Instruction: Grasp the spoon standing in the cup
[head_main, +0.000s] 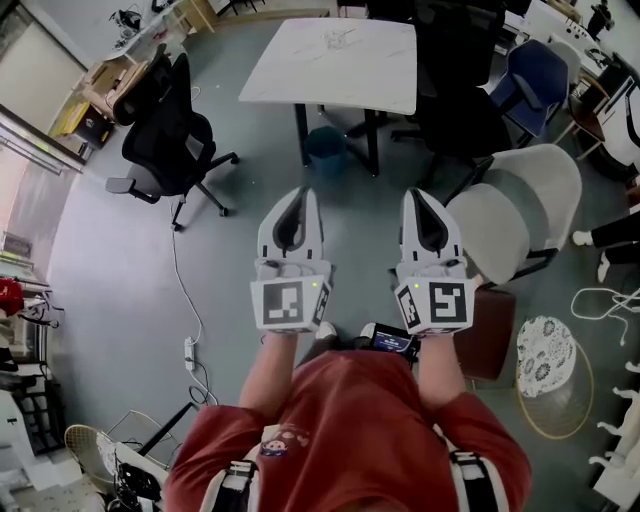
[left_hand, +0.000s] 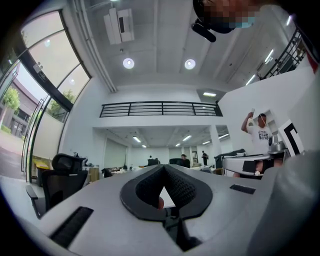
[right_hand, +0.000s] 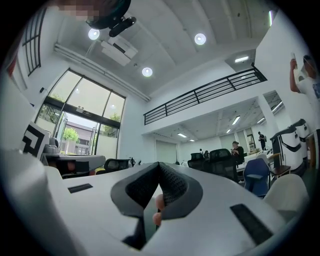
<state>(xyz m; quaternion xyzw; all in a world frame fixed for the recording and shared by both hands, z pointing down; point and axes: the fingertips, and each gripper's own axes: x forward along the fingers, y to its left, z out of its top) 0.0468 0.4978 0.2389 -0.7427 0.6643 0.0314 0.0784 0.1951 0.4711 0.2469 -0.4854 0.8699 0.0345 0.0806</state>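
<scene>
Hovering side by side short of white rectangular table (head_main: 330, 60): white plastic left tongs (head_main: 303, 195) and right tongs (head_main: 416, 196), both were pressed together, empty. Spoon, cup showed in no view.

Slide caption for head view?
Both shut: left gripper and right gripper held side by side before a white table.

A grey floor (head_main: 120, 300) carries a white table (head_main: 335, 60), with a blue bin (head_main: 325, 145) standing by its legs. A black chair (head_main: 165, 140) stands at the left, and a white chair (head_main: 520, 215) and a blue chair (head_main: 530, 80) at the right. A power strip (head_main: 189, 352) lies on the floor, with its cable (head_main: 178, 270) trailing away.
</scene>
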